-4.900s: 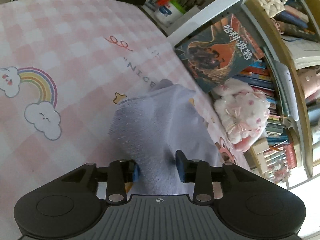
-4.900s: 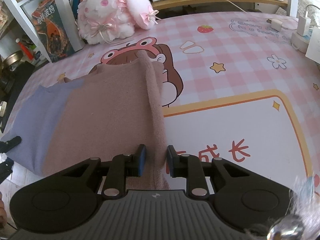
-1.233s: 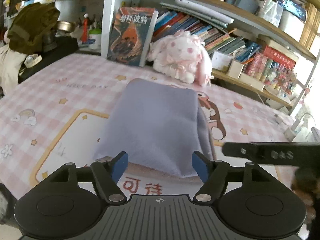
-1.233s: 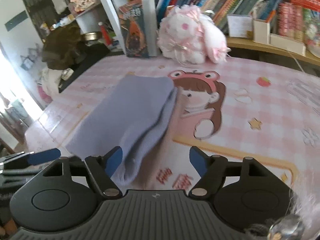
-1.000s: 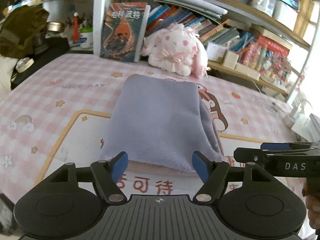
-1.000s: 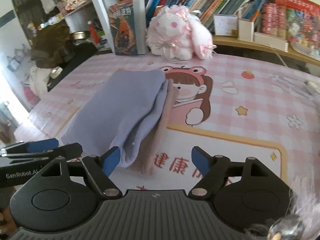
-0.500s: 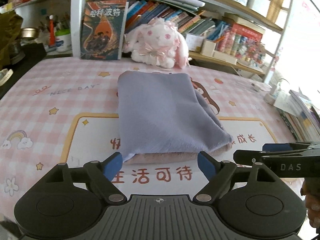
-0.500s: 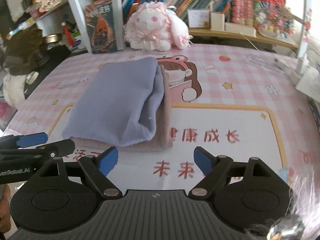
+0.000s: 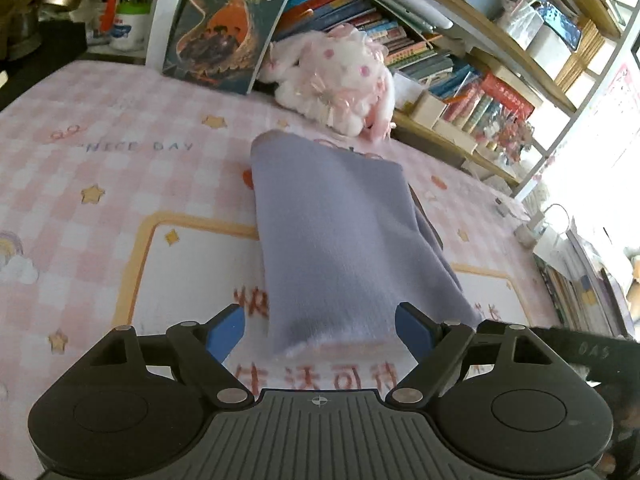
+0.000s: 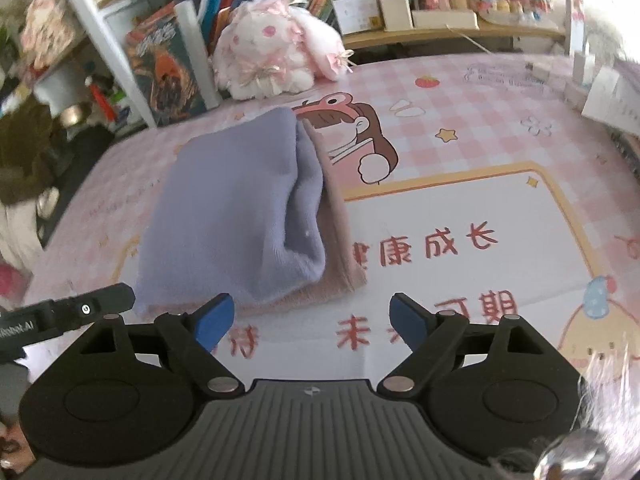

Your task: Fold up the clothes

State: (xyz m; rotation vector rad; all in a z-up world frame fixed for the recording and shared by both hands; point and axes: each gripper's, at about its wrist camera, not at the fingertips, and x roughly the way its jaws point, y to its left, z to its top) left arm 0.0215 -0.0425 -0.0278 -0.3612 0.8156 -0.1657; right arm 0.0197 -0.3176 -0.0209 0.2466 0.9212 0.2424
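Note:
A folded lavender garment (image 9: pixel 340 248) lies on the pink checked mat (image 9: pixel 120 184), with a beige-pink layer (image 10: pixel 340 256) showing under its edge. In the left wrist view my left gripper (image 9: pixel 320 332) is open, and the garment's near end lies between its blue pads (image 9: pixel 224 330) without touching them. In the right wrist view my right gripper (image 10: pixel 310 320) is open and holds nothing. It hovers just in front of the garment's (image 10: pixel 232 208) near right corner. One black finger of the left gripper (image 10: pixel 80 308) shows at the left edge there.
A white and pink plush rabbit (image 9: pixel 332 80) and an upright book (image 9: pixel 228 28) stand behind the garment, against crowded bookshelves (image 9: pixel 460 80). A charger and cable (image 9: pixel 532 228) lie at the mat's right edge. Dark clothes (image 10: pixel 20 152) are piled off the mat's left side.
Both grippers let go of the garment and opened wide. The left gripper has since moved in so that the garment's near end sits between its fingers. The right view has rolled.

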